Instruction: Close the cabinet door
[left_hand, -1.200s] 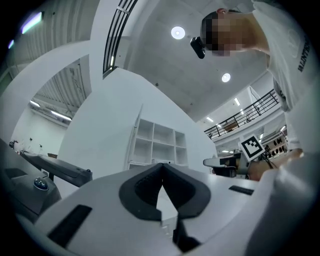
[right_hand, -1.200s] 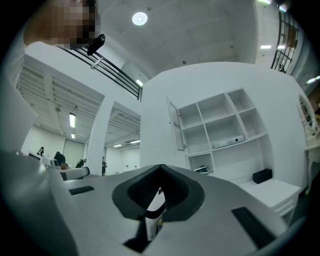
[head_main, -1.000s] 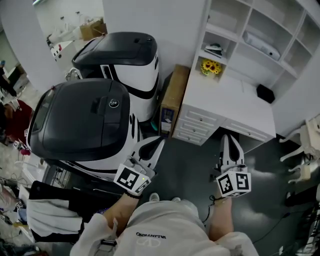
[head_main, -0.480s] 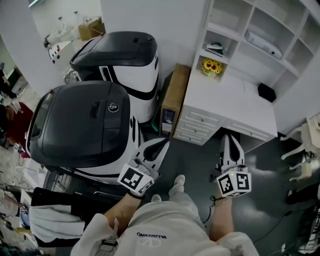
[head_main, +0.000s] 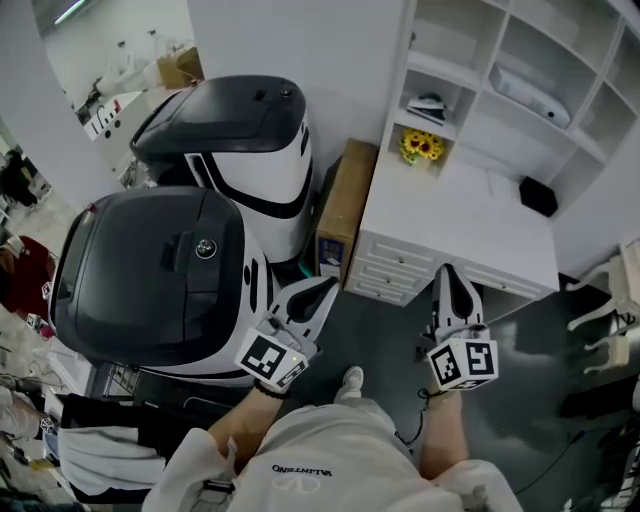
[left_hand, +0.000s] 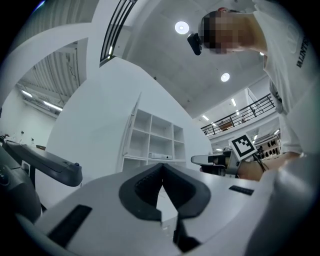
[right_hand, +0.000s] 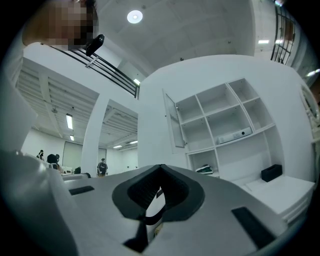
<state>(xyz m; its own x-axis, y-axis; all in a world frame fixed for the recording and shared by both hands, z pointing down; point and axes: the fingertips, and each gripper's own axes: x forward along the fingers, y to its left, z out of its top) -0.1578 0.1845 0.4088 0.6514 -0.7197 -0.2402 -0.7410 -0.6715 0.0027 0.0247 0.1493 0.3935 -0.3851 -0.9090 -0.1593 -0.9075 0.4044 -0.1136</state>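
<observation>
A white shelf cabinet (head_main: 520, 60) stands over a white desk (head_main: 470, 215) ahead on the right. In the right gripper view its narrow door (right_hand: 174, 122) hangs open at the left of the top shelves (right_hand: 220, 117). The left gripper view shows the same shelves (left_hand: 155, 137) farther off. My left gripper (head_main: 322, 287) is shut and empty, low over the dark floor beside a black-topped machine. My right gripper (head_main: 451, 270) is also shut and empty, its tips near the desk's front edge. Both point slightly upward, well short of the door.
Two big white machines with black lids (head_main: 150, 270) (head_main: 240, 130) fill the left. A brown board (head_main: 345, 195) leans beside the desk drawers (head_main: 385, 265). Sunflowers (head_main: 422, 143) and a black box (head_main: 538, 195) sit on the desk. A white chair (head_main: 610, 300) stands at right.
Both grippers have moved forward toward the desk together with the person, who took a step. The jaws of both stay shut.
</observation>
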